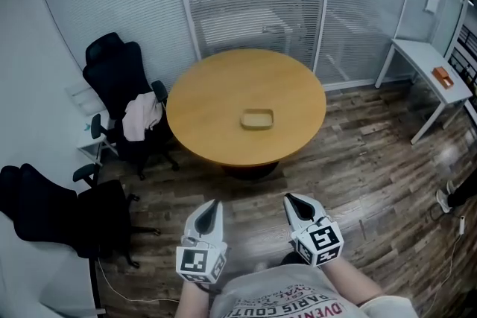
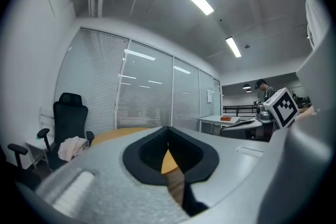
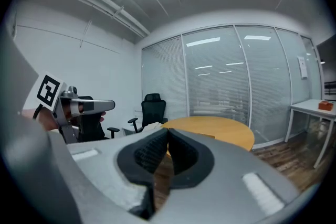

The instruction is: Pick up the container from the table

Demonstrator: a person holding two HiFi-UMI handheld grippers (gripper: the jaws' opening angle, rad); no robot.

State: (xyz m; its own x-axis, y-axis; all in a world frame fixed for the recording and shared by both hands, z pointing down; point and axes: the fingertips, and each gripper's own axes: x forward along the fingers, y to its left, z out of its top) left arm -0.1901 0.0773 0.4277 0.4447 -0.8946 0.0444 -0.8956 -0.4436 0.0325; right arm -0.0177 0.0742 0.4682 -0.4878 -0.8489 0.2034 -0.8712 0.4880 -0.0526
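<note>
The container [image 1: 257, 119], a shallow tan rectangular tray, lies near the middle of the round wooden table [image 1: 216, 86]. Both grippers are held over the floor, well short of the table's near edge and pointing toward it. In the head view the left gripper [image 1: 215, 203] sits below and left of the container, and its jaws meet at the tip with nothing in them. The right gripper [image 1: 290, 198], beside it, is likewise shut and empty. The left gripper view shows the table [image 2: 113, 135] beyond the closed left gripper [image 2: 168, 131]. In the right gripper view the table [image 3: 220, 128] lies beyond the closed right gripper [image 3: 168, 131].
Black office chairs [image 1: 119, 78] stand left of the table, one draped with a pale cloth [image 1: 141, 115]; another chair [image 1: 45, 205] is at near left. A white desk [image 1: 432, 63] with an orange object [image 1: 443, 77] stands far right. Glass walls with blinds close the back.
</note>
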